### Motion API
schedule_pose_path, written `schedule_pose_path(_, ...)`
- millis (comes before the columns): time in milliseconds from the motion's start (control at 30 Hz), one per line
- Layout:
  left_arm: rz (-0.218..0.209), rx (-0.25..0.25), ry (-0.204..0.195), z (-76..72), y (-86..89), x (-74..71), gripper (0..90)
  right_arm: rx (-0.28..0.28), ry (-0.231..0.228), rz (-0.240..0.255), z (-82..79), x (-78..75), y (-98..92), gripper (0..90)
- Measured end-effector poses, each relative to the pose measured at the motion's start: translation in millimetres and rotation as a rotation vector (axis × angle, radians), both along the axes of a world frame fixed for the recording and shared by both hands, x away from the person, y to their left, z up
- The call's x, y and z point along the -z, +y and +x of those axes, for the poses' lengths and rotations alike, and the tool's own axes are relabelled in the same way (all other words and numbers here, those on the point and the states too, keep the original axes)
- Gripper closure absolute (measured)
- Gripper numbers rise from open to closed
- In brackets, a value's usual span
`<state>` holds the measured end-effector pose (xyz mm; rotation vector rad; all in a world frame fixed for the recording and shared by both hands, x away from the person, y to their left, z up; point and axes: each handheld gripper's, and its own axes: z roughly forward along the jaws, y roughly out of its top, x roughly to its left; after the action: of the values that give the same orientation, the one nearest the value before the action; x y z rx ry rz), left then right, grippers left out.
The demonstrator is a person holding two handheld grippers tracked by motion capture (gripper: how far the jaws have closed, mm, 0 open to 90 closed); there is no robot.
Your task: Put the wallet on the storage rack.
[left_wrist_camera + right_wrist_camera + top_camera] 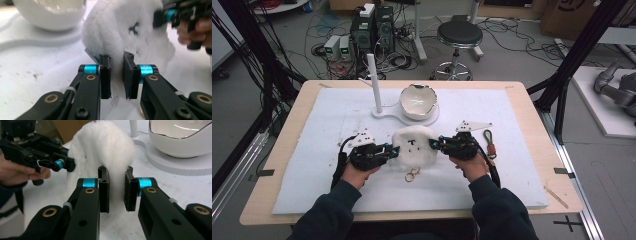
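A white fluffy plush toy (414, 145) with a small dark face mark lies mid-table on the white mat (512, 170). A gold ring (412, 175) lies at its near edge. My left gripper (391, 150) is shut on the plush's left side. In the left gripper view the pads pinch a fold of fur (117, 60) beside a small tag. My right gripper (435, 144) is shut on the plush's right side, and in the right gripper view the fur (115, 172) is squeezed between its pads. Both hands rest low on the mat.
Just behind the plush, a white egg-shaped bowl (417, 100) sits on a white stand with an upright post (374, 82). To the right of my right hand lies a short strap with a loop (489, 142). The wooden table edge (282, 150) borders the mat.
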<state>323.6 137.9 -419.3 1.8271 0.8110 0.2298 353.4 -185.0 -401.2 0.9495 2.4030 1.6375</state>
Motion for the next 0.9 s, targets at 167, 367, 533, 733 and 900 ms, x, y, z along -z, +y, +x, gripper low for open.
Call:
schedule_pose_path(167,-0.006,-0.046,-0.002,6.6,10.8,-4.5,51.4,-0.042,-0.058,-0.047,-3.2,-5.0,-1.5,80.1)
schedule_pose_path(367,-0.107,-0.011,-0.084,11.1,29.1,-19.9,43.2,-0.133,-0.042,-0.048,-4.0,-4.3,3.5,80.0)
schedule_pose_path(533,-0.079,0.135,-0.025,10.4,18.2,-14.1,55.8,-0.175,-0.053,-0.048,-7.7,-5.6,11.4,79.7)
schedule_pose_path(733,-0.08,0.095,-0.057,8.4,21.1,-16.7,76.8,-0.063,-0.065,-0.038,-4.8,-6.9,6.0,59.1)
schedule_pose_path(900,-0.177,0.044,-0.105,7.2,32.5,-18.3,77.7,-0.024,-0.065,-0.059,-2.8,-2.1,6.2,40.1)
